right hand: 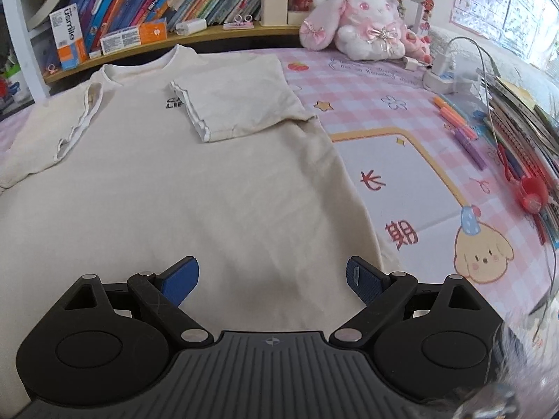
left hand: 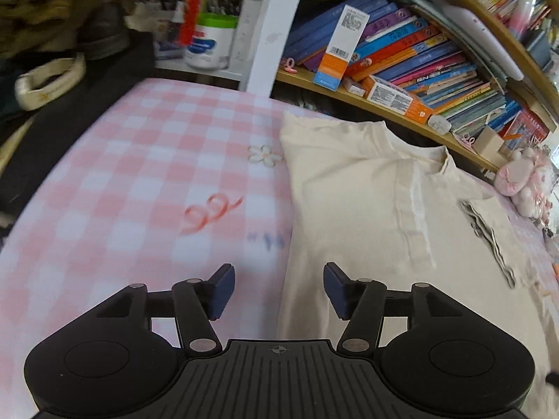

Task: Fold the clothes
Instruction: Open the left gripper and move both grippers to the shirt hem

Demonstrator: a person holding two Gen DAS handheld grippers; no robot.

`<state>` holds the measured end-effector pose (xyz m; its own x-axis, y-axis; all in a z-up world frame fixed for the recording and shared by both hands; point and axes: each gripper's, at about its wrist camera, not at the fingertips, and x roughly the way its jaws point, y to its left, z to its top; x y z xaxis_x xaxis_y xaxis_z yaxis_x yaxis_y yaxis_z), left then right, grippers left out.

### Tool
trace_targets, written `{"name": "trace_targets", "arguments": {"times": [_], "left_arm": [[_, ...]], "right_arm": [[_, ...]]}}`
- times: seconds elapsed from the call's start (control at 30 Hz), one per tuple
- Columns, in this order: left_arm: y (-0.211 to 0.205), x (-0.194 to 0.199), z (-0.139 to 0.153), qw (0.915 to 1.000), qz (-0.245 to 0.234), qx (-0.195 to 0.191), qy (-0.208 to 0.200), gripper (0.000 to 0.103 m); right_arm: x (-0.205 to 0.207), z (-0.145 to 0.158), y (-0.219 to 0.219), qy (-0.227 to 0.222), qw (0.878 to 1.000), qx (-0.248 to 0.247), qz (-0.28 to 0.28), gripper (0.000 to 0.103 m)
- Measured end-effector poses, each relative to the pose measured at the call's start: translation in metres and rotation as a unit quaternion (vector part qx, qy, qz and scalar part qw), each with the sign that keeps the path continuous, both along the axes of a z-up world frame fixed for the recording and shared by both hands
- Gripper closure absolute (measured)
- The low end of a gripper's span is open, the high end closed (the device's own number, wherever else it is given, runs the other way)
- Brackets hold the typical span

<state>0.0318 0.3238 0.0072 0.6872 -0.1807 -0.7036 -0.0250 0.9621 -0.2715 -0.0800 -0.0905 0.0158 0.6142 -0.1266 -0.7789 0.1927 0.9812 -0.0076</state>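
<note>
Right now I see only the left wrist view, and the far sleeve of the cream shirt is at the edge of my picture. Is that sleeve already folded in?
Observer: Yes. In the right wrist view that sleeve lies folded flat across the chest of the shirt, and its cuff covers part of a dark print.
Operator: Does the right gripper hold anything?
Observer: No. The right gripper is over the lower part of the shirt with its jaws wide open and nothing between them.
Operator: Is there something beside the shirt on that side?
Observer: Coloured markers lie on the checked mat, apart from the shirt.
</note>
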Motion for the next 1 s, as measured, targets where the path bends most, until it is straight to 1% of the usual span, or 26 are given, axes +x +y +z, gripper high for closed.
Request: {"name": "trace_targets", "arguments": {"times": [0.1,0.2,0.33,0.47,0.57,0.6,0.63,0.67,0.7,0.73,0.8,0.9,0.97,1.0], "left_arm": [[-0.004,-0.039,0.004,0.9998,0.018,0.009,-0.009,0.034],[-0.013,-0.069,0.007,0.9994,0.027,0.02,-0.007,0.028],[-0.026,-0.094,0.007,0.9986,0.036,0.04,0.003,0.026],[-0.039,-0.122,0.008,0.9966,0.06,0.055,0.012,0.026],[-0.05,-0.14,0.007,0.9952,0.067,0.07,0.015,0.026],[-0.053,-0.145,0.007,0.9944,0.071,0.077,0.017,0.026],[-0.056,-0.149,0.007,0.9934,0.077,0.083,0.019,0.026],[-0.057,-0.155,0.007,0.9924,0.084,0.088,0.021,0.026],[-0.059,-0.16,0.007,0.9918,0.09,0.089,0.021,0.026],[-0.06,-0.164,0.008,0.9913,0.095,0.088,0.02,0.026],[-0.063,-0.175,0.009,0.9905,0.101,0.092,0.017,0.026],[-0.07,-0.185,0.007,0.987,0.098,0.127,0.011,0.026],[-0.073,-0.188,0.003,0.985,0.089,0.147,0.018,0.026],[-0.074,-0.188,0.001,0.9844,0.085,0.152,0.023,0.026]], "right_arm": [[0.0,0.001,-0.004,-0.005,1.0,0.007,0.019,0.011],[-0.006,0.003,-0.008,-0.013,0.999,0.01,0.04,0.011],[-0.016,0.008,-0.018,-0.026,0.998,0.011,0.064,0.011],[-0.03,0.007,-0.037,-0.032,0.997,0.017,0.07,0.011],[-0.042,0.002,-0.054,-0.035,0.997,0.012,0.069,0.014],[-0.045,0.0,-0.06,-0.034,0.997,0.003,0.067,0.016],[-0.049,-0.002,-0.066,-0.034,0.997,-0.009,0.064,0.023],[-0.051,-0.006,-0.072,-0.03,0.997,-0.016,0.062,0.027],[-0.053,-0.01,-0.079,-0.025,0.998,-0.019,0.062,0.035],[-0.055,-0.013,-0.086,-0.019,0.998,-0.023,0.061,0.041],[-0.059,-0.018,-0.097,-0.016,0.998,-0.016,0.064,0.045],[-0.066,-0.021,-0.107,-0.017,0.997,0.0,0.078,0.046],[-0.07,-0.022,-0.109,-0.018,0.995,0.008,0.094,0.053],[-0.07,-0.021,-0.108,-0.019,0.994,0.01,0.104,0.06]]}}
